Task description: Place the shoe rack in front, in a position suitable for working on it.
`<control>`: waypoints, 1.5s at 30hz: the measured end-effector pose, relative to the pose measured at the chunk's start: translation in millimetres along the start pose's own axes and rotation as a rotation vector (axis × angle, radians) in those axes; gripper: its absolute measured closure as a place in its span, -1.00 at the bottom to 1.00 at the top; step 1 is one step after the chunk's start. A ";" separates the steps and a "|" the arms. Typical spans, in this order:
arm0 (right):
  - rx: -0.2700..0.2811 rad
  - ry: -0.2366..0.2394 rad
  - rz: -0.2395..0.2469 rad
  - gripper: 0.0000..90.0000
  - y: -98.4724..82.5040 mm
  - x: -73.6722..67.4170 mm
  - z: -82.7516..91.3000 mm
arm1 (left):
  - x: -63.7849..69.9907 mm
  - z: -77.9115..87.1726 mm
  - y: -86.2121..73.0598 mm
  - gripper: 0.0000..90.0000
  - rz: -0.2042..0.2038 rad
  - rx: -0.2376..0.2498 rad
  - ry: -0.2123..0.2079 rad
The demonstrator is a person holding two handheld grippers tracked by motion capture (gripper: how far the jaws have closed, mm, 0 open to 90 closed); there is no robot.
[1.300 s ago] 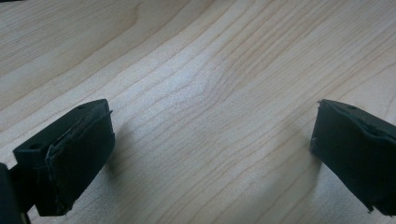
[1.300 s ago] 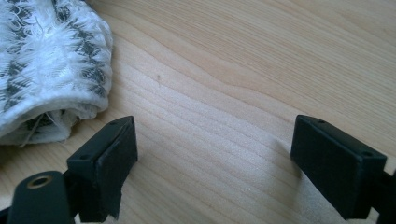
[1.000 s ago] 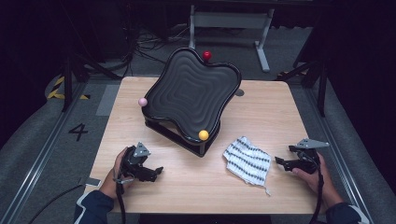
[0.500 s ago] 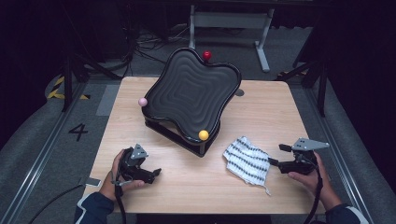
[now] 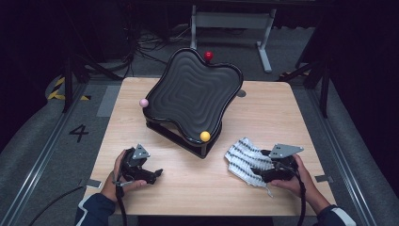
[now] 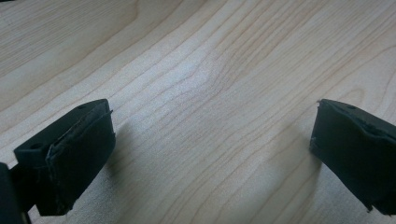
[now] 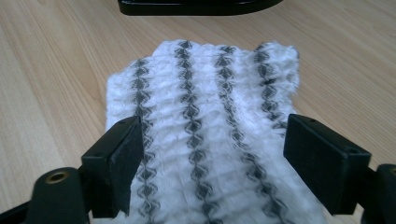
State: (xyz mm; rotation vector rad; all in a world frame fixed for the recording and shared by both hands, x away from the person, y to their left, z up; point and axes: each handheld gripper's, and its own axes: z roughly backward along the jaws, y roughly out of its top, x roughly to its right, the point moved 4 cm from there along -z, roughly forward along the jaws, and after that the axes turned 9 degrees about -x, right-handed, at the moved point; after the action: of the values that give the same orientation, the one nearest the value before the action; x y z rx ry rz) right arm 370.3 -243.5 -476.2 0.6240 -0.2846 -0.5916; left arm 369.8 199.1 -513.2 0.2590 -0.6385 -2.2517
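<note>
With its jaws spread wide over the striped cloth (image 7: 205, 126), the right gripper (image 7: 212, 158) should probably drop lower and pinch a fold, just beside the black tray (image 5: 190, 96).

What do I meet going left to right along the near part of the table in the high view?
Left tongs, open over bare wood → yellow ball on the black tray's near corner → striped cloth → right tongs, open over the cloth's right part.
</note>
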 end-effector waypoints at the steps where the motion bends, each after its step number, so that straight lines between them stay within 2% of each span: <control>1: -0.005 0.000 -0.005 -0.56 1.5 -0.7 -2.6 | 0.1 0.0 0.0 -1.00 0.002 0.000 -0.001; 3: -0.021 -0.012 -0.017 -0.60 6.0 -2.6 -9.7 | 0.2 0.0 0.0 -1.00 0.003 0.001 0.000; 5: -0.028 -0.020 -0.003 -0.62 9.2 -4.3 -14.2 | 0.2 0.0 0.0 -1.00 0.002 0.000 0.000; 6: -0.037 -0.021 0.009 -0.61 13.9 -6.2 -22.6 | 0.5 -0.4 0.2 -0.99 0.008 0.005 0.008; 7: -0.036 -0.012 0.004 -0.63 15.4 -6.6 -25.0 | 0.5 -0.4 0.2 -0.99 0.009 0.006 0.008; 10: -0.059 -0.024 0.015 -0.65 19.3 -4.9 -36.6 | 0.5 -0.4 0.2 -0.99 0.009 0.006 0.008; 13: -0.087 0.003 -0.001 -0.67 20.0 -4.6 -47.9 | 0.5 -0.4 0.2 -0.99 0.009 0.006 0.008; 17: -0.082 -0.016 0.013 -0.77 21.6 -1.1 -52.7 | 0.5 -0.4 0.2 -0.99 0.009 0.006 0.008; 18: -0.083 0.035 -0.020 -0.76 18.9 1.3 -55.3 | 0.5 -0.4 0.1 -0.99 0.009 0.006 0.008; 19: -0.078 0.051 -0.033 -0.75 17.6 2.1 -56.2 | 0.5 -0.4 0.2 -0.99 0.009 0.006 0.008; 22: -0.068 0.068 -0.029 -0.67 16.4 2.0 -55.2 | 0.5 -0.7 0.2 -0.99 0.009 0.009 0.007; 25: -0.075 0.083 -0.011 -0.38 17.3 -1.7 -51.7 | 0.5 -0.6 0.2 -0.99 0.009 0.008 0.008; 29: -0.055 0.080 -0.015 0.20 16.5 -1.7 -48.0 | 0.5 -0.5 0.2 -0.99 0.008 0.006 0.007; 30: -0.055 0.080 -0.015 0.20 16.5 -1.7 -48.0 | 0.5 -0.5 0.2 -0.99 0.008 0.006 0.007; 31: -0.041 0.073 -0.017 0.45 15.1 -1.0 -46.9 | 0.5 -0.6 0.2 -0.99 0.008 0.008 0.007; 32: -0.041 0.073 -0.017 0.45 15.1 -1.0 -46.9 | 0.5 -0.4 0.2 -0.99 0.008 0.005 0.007; 34: -0.032 0.074 -0.007 0.59 13.7 -1.2 -46.0 | 0.0 0.3 -0.1 -0.98 0.002 0.001 0.002; 36: -0.026 0.061 0.003 0.66 12.6 -0.7 -45.1 | -2.2 0.5 0.0 -0.94 0.004 0.015 0.011; 37: -0.028 0.059 0.001 0.68 12.2 -0.9 -44.6 | -3.7 1.4 0.1 -0.90 0.013 0.021 0.010; 40: -0.044 0.031 0.037 0.72 11.4 -0.3 -42.1 | -10.1 2.3 1.2 -0.66 0.018 0.052 0.015; 43: -0.040 0.036 0.027 0.73 9.4 1.7 -41.2 | -18.9 2.0 2.7 -0.63 0.034 0.053 0.018; 45: -0.037 0.038 0.025 0.73 8.7 2.2 -41.0 | -24.6 2.5 4.1 -0.55 0.045 0.071 0.043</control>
State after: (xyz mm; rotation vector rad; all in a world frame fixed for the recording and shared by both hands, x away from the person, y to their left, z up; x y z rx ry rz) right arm 393.0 -220.1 -502.6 0.5945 -0.2449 -0.5598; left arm 388.3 215.5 -509.2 0.3235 -0.6954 -2.1772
